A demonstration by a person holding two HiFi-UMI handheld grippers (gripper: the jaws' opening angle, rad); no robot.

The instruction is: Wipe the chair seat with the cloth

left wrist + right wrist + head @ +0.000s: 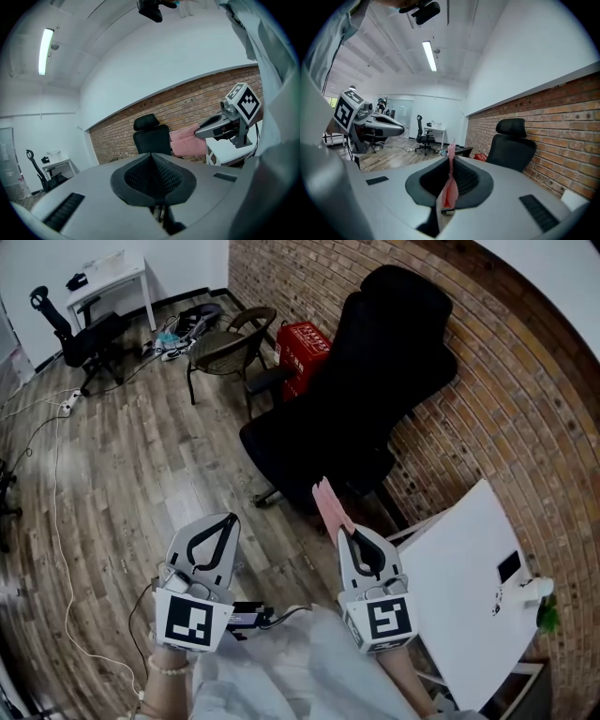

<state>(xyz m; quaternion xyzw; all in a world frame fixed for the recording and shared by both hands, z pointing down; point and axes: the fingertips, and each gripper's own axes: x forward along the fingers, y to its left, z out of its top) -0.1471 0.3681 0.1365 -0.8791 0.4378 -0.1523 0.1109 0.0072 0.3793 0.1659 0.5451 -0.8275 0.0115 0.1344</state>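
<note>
The right gripper (449, 159) is clamped on the pink cloth (449, 190). The cloth stands as a thin upright fold between the jaws and pokes out past their tips (seen from the left gripper, it hangs as a broad flap). The left gripper (214, 542) is held beside it, a little apart, with its jaws together and nothing between them. Both point toward the black chair (375, 371), which stands ahead of them with its back to the brick wall (525, 409). The seat (298, 442) is bare, and the cloth is in the air short of it, not touching. A white table (464, 592) stands just right of the right gripper, by the wall. Wood floor (122, 474) lies below. Farther along the wall are a wicker armchair (225, 345) and a red box (302, 348).
</note>
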